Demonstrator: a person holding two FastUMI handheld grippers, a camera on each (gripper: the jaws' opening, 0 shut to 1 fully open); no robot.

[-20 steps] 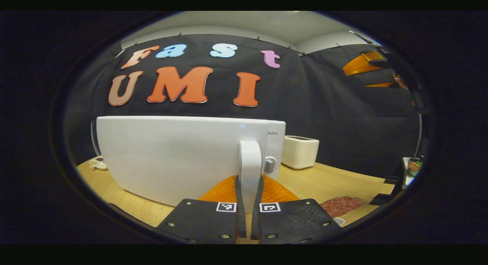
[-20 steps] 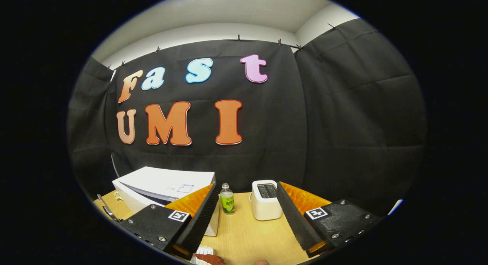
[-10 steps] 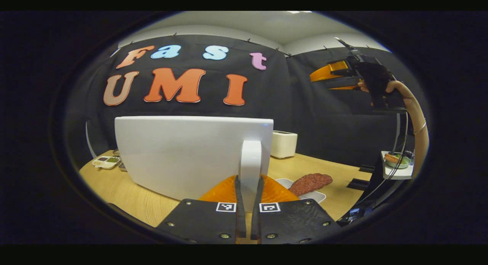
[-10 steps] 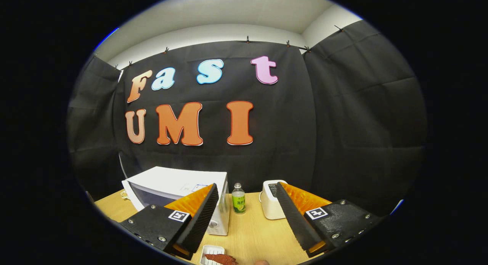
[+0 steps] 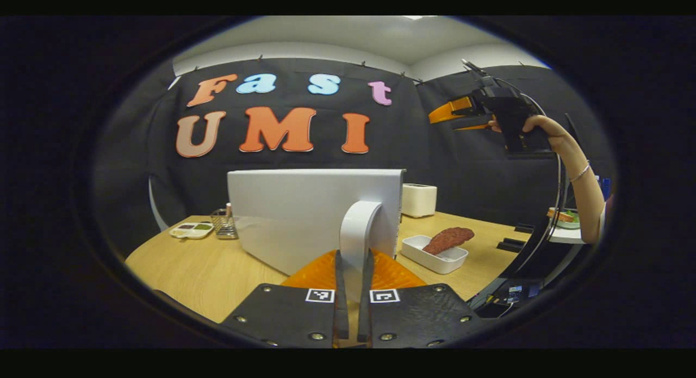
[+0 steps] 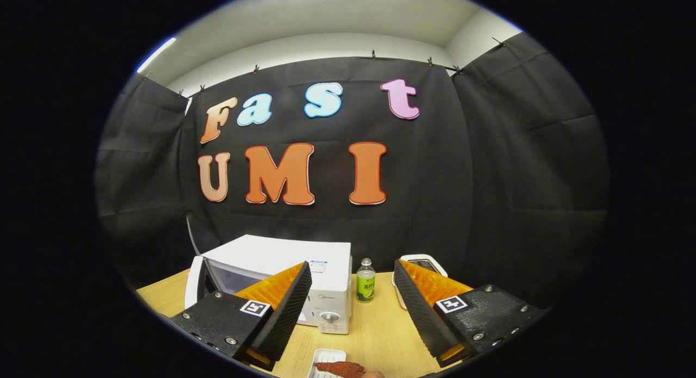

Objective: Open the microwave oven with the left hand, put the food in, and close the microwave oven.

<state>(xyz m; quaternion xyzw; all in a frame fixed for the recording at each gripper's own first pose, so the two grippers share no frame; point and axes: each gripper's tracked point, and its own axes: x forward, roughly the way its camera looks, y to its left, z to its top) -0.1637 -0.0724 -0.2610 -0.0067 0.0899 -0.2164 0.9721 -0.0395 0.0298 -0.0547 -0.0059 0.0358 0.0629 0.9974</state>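
The microwave door [image 5: 304, 215] is showing a smooth, matt white plastic face, its curved handle [image 5: 356, 231] looking slightly glossier. The table [image 5: 201, 269] is showing a pale wood-grain surface with a soft sheen. The food [image 5: 448, 239] is looking rough and crumbly, lying in a smooth white plastic tray [image 5: 435, 258]. A wire rack [image 5: 219, 224] is glinting like metal. In the right gripper view, a clear plastic bottle [image 6: 366, 280] is catching the light beside the microwave [image 6: 293, 274], whose casing is looking matt.
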